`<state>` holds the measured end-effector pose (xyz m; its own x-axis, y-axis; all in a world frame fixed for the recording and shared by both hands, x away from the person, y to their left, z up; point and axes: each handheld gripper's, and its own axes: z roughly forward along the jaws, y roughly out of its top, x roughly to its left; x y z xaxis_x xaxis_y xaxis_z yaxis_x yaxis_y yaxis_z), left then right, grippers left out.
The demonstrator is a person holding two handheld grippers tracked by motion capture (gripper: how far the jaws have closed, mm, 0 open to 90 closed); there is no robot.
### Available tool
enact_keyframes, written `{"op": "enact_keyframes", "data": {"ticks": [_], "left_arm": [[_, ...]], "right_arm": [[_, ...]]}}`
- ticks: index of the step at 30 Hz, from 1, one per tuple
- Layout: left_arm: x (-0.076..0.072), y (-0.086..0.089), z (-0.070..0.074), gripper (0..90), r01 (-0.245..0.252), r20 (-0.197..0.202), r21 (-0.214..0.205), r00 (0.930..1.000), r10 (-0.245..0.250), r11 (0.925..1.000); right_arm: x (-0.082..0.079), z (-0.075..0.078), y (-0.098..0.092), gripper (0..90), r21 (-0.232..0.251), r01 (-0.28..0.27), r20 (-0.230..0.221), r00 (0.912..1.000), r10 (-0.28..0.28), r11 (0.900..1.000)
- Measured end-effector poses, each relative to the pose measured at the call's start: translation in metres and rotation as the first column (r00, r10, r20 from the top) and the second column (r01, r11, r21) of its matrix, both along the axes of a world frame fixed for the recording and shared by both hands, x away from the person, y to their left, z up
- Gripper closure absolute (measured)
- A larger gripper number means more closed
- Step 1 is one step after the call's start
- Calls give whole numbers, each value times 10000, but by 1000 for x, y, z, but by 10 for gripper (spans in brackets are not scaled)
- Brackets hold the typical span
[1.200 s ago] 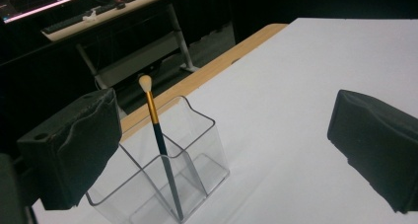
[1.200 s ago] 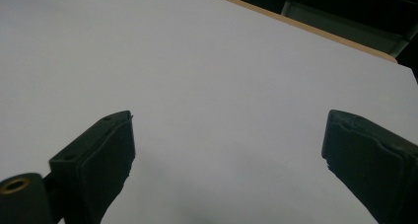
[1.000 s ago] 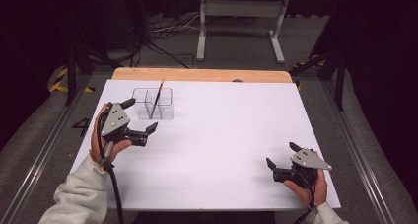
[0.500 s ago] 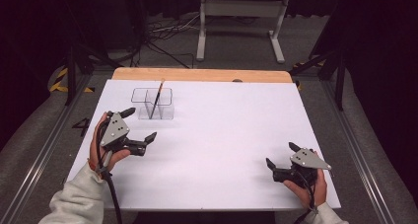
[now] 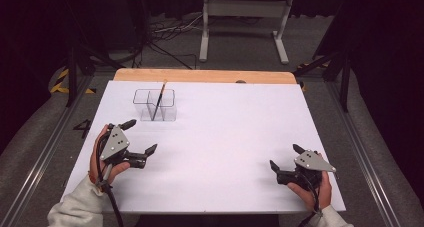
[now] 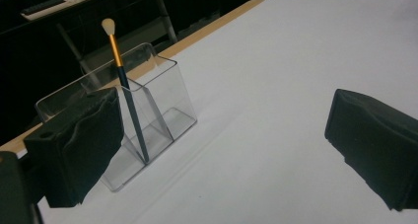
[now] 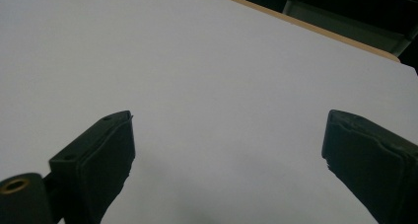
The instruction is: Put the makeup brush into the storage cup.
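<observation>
A clear two-compartment plastic holder [image 5: 155,105] stands at the far left of the white table top [image 5: 220,132]. A brush with a dark handle, gold ferrule and pale tip [image 5: 159,100] leans upright in it, also seen in the left gripper view as the brush [image 6: 124,86] in the holder [image 6: 148,120]. My left gripper [image 5: 140,136] is open and empty, held near the table's left edge, in front of the holder. My right gripper [image 5: 285,156] rests open and empty near the front right corner. Its jaws stand wide apart over bare white surface [image 7: 222,86].
A wooden strip [image 5: 205,76] edges the table's far side. Beyond it stand a white metal frame [image 5: 245,17] and cables on the grey floor. Metal rails [image 5: 45,147] run along both sides of the table.
My left gripper has drawn back toward the front left, away from the holder, and stays open. The right gripper has not moved.
</observation>
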<state>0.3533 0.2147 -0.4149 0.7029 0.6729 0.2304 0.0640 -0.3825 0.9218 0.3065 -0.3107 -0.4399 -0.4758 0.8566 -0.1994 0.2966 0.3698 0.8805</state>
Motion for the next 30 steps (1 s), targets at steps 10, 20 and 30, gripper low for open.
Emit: {"op": "enact_keyframes", "data": {"ticks": [10,20,30], "left_arm": [[-10,6,-13,26,-8,-271,149,9996,12,9999],[-18,15,-25,26,122,-756,149,9971,-111,9998],[-27,27,-36,30,-95,-1263,-224,9920,66,9997]], "right_arm": [[0,0,1,66,-26,4,9,10000,-4,10000],[0,0,1,66,-12,-30,-4,10000,30,10000],[0,0,2,66,5,-61,-36,10000,61,10000]]}}
